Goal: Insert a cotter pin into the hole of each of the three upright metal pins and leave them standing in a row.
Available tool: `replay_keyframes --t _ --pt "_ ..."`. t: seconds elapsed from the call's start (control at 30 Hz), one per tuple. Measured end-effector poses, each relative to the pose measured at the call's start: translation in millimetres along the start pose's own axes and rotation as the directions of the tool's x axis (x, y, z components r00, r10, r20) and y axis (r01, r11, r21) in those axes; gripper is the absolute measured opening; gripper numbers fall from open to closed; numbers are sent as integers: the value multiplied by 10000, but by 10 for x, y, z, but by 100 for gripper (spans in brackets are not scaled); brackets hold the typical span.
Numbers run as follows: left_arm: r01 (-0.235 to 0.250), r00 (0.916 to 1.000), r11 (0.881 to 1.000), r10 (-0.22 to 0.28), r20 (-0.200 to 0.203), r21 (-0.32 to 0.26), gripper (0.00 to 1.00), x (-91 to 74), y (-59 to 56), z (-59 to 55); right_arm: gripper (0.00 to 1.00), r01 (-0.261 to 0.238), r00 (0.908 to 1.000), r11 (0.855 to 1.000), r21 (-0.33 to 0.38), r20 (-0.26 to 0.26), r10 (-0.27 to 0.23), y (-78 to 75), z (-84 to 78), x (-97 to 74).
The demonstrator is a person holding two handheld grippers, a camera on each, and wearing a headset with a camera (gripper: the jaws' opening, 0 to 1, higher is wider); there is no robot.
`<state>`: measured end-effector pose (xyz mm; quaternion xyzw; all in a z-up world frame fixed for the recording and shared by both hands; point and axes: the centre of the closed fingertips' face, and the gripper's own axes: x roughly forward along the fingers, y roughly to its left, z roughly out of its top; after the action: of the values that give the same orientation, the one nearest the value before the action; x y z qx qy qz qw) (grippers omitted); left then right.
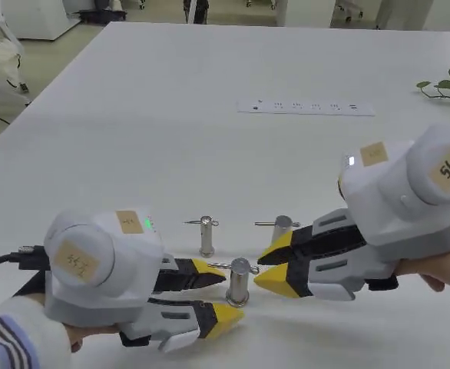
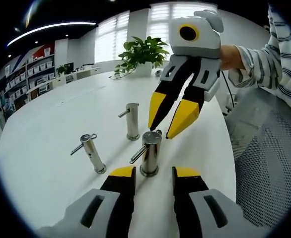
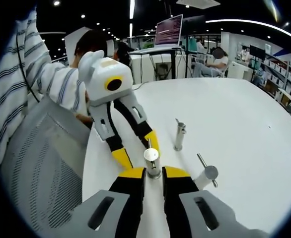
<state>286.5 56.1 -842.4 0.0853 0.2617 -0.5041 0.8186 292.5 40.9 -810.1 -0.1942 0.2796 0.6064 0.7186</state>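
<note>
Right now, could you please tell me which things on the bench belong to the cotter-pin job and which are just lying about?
Job: near metal pin, left rear metal pin, right rear metal pin, each with a cotter pin through it; left tool; right tool.
Lying about: power strip, plant.

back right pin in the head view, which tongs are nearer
Right. The right tongs sit just beside the back right pin; the left tongs are at the front pin.
</note>
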Motion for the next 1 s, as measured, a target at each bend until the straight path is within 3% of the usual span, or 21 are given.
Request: replay_keyframes --t 0.33,0.43,0.53,0.63,0.8,1.0 --pt "642 9959 9974 -619 656 -329 90 -123 -142 61 23 -258 9996 9995 -176 83 260 48 24 163" --pt "459 9967 9985 -437 687 -303 98 -160 -124 65 23 -320 9995 9993 -194 62 321 54 21 216" --pt "127 9974 9977 -79 718 -664 99 -191 -72 70 23 -268 9996 9994 -214 42 269 38 16 253" --pt "133 9954 9974 -64 961 -707 99 -238 -65 96 22 2 10000 9991 -416 45 0 -4 21 274" --pt "-11 9967 9967 77 805 -808 99 -259 -44 63 21 -4 10000 9994 -350 77 6 -10 15 295" --pt "-123 9939 9925 255 1077 -1217 99 -315 -29 105 16 -154 9999 9990 -410 38 156 16 -18 346"
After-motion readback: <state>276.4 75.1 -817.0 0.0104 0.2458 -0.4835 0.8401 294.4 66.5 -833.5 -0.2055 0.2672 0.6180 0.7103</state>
